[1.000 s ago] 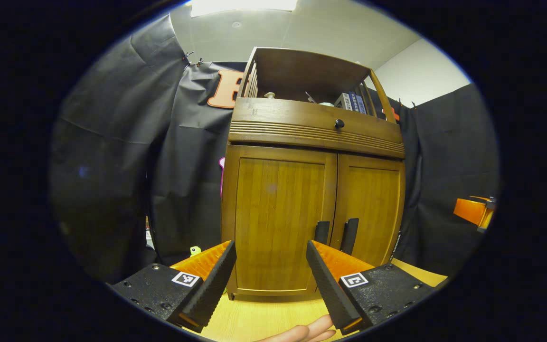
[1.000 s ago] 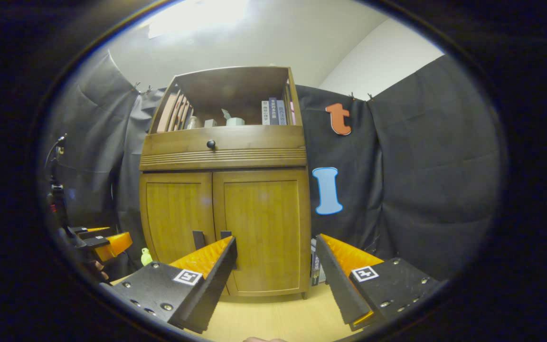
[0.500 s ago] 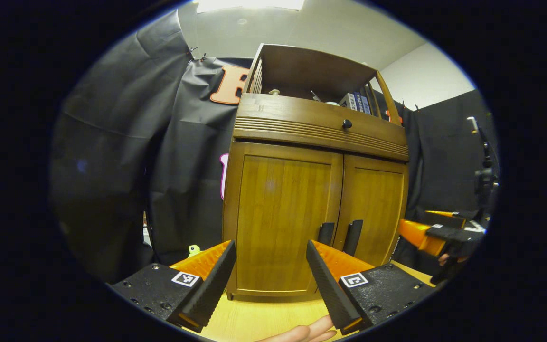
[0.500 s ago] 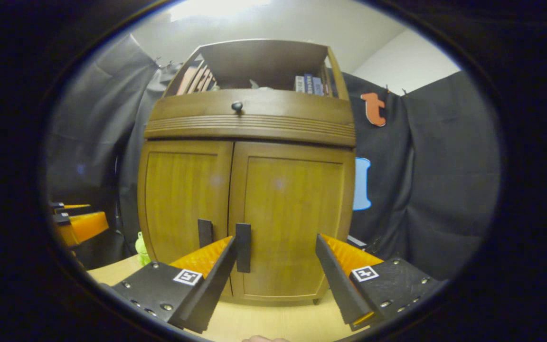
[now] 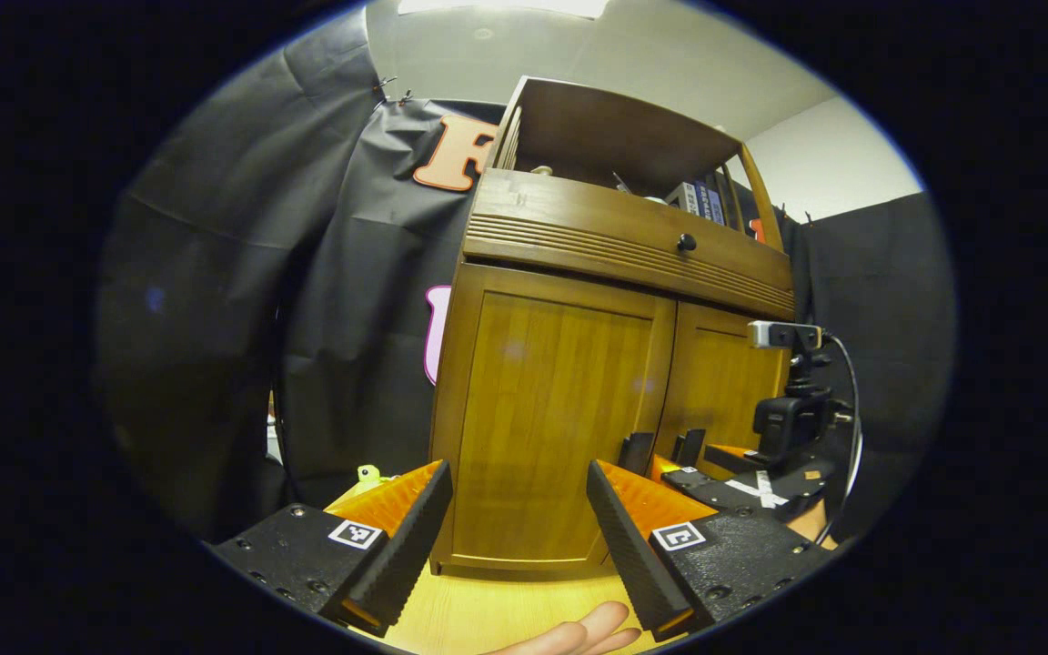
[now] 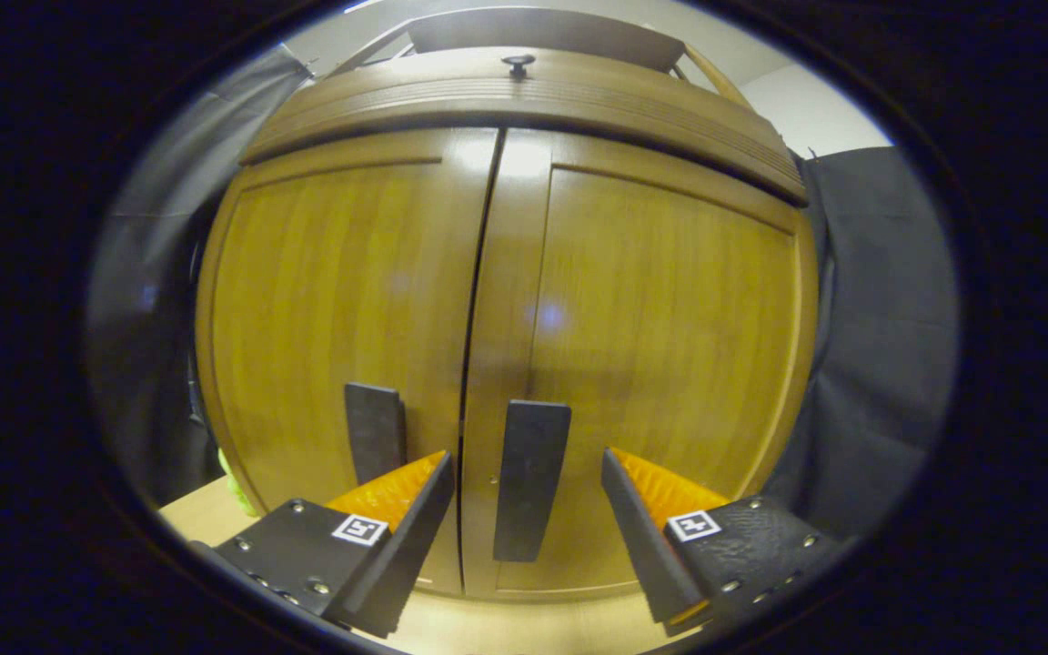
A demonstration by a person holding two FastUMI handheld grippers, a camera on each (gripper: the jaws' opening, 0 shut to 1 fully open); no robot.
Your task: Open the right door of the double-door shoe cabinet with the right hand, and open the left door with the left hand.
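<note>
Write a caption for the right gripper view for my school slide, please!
Open tongs line up on either side of the right door's black handle on the closed wooden shoe cabinet.

Brown wooden double-door shoe cabinet (image 6: 506, 273): upright on the light wood floor, both doors shut, thin vertical seam between them. Right door (image 6: 670, 364) and left door (image 6: 324, 318) are flat framed panels. Each carries a flat black vertical bar handle low beside the seam: right handle (image 6: 529, 478), left handle (image 6: 375, 431). From the left gripper view the cabinet (image 5: 560, 409) is seen at an angle, doors flush.
</note>
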